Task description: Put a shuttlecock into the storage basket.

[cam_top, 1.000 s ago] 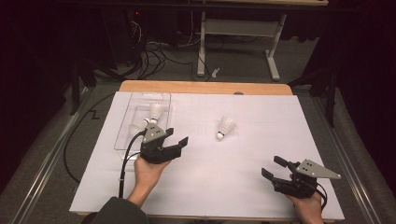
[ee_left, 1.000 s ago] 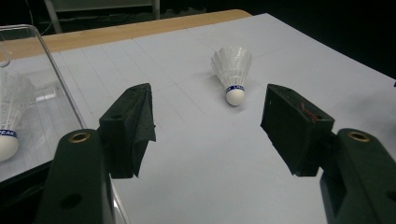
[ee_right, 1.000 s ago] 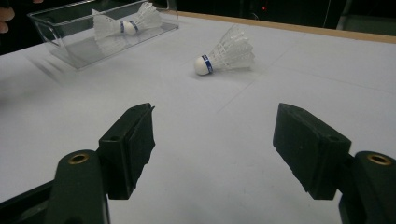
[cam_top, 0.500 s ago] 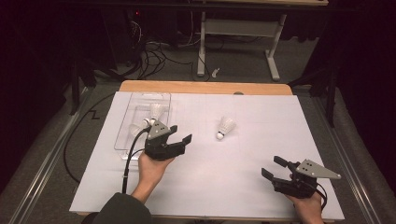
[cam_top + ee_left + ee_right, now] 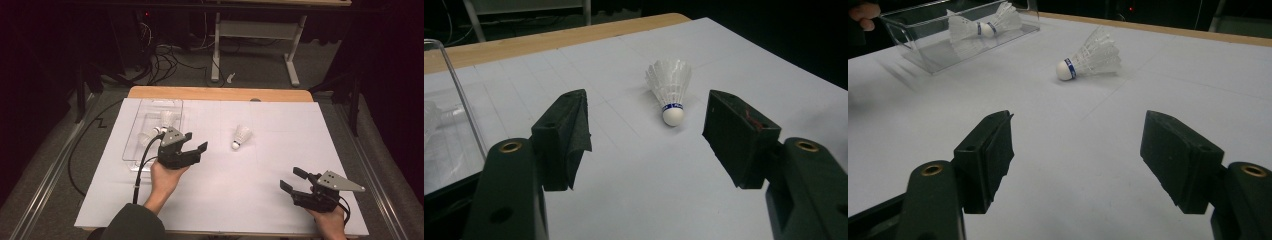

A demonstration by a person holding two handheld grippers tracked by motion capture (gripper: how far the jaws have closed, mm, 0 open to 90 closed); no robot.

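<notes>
Nearest the person, the right tongs (image 5: pixel 289 179) sit low at the front right of the white paper-covered tabletop (image 5: pixel 260 200), held in a hand that comes in from the bottom edge, with the grey three-cornered plate on top. Their jaws stand released, wide apart and holding nothing, pointed leftward and away across the sheet.

Farther in and to the left, the left tongs (image 5: pixel 196 141) are carried by a forearm in a dark sleeve (image 5: pixel 132 222), the hand (image 5: pixel 165 179) cupped under the black body, a black cable trailing back. Their jaws also stand released and empty, aimed at the white feathered shuttlecock with a blue band (image 5: pixel 670 92). It lies on its side on the bare sheet, near the tabletop's middle, apart from both tongs.

Beyond the left tongs, just beside them, is a clear plastic tray (image 5: pixel 135 150) with two more white shuttlecocks (image 5: pixel 982 25) in it.
</notes>
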